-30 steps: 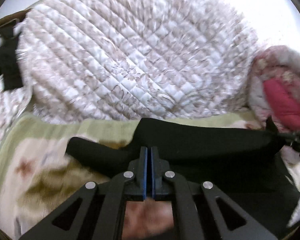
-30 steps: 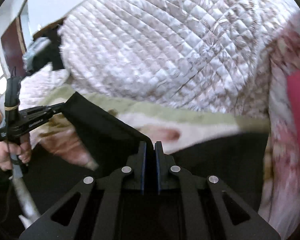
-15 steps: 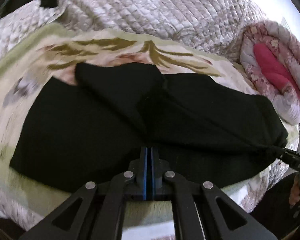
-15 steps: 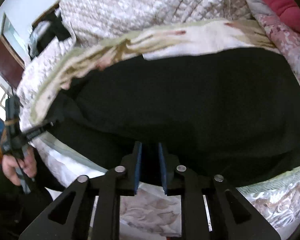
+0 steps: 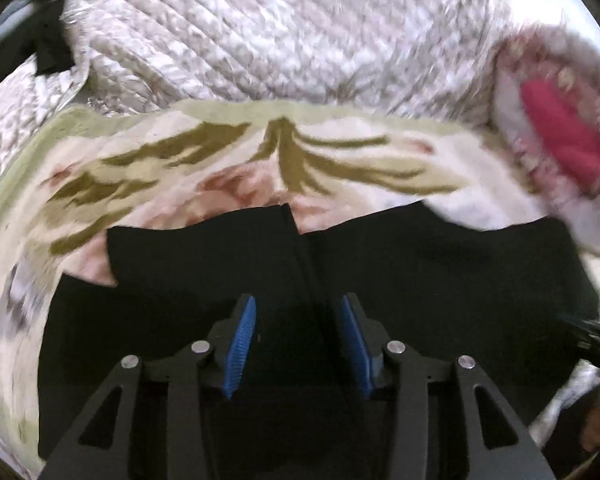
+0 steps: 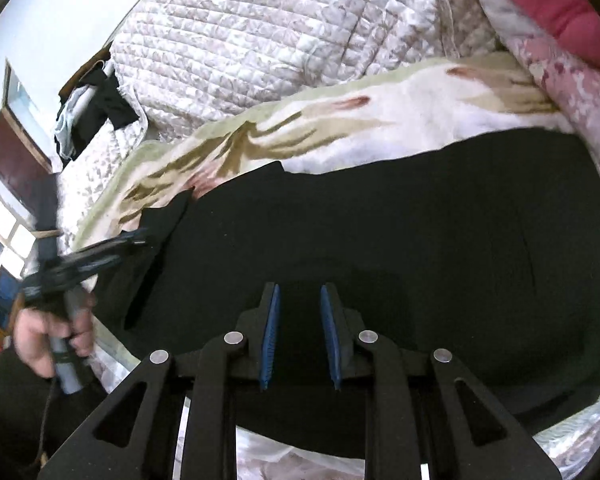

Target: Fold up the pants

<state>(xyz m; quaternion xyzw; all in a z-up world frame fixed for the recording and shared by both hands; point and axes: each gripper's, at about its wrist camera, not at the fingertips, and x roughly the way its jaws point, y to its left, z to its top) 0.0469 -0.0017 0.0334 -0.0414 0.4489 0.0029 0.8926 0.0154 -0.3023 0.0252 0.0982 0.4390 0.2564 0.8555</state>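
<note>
Left claw [image 5: 296,344] opening, pads clear of cloth. Right claw [image 6: 300,336] opening too, nothing pinched. Black pants [image 6: 400,248] lie doubled on bed's floral blanket [image 5: 180,160], 12 o'clock of both. One fold laid; further folding likely remains.

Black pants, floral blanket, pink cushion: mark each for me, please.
Black pants [image 6: 380,240], right wrist view, on the flat middle of the cloth.
Floral blanket [image 5: 220,160], left wrist view, on its leaf pattern.
Pink cushion [image 5: 560,128], left wrist view, on its pink centre.

Black pants [image 6: 380,232] on a floral cream-and-olive blanket [image 5: 220,168].
</note>
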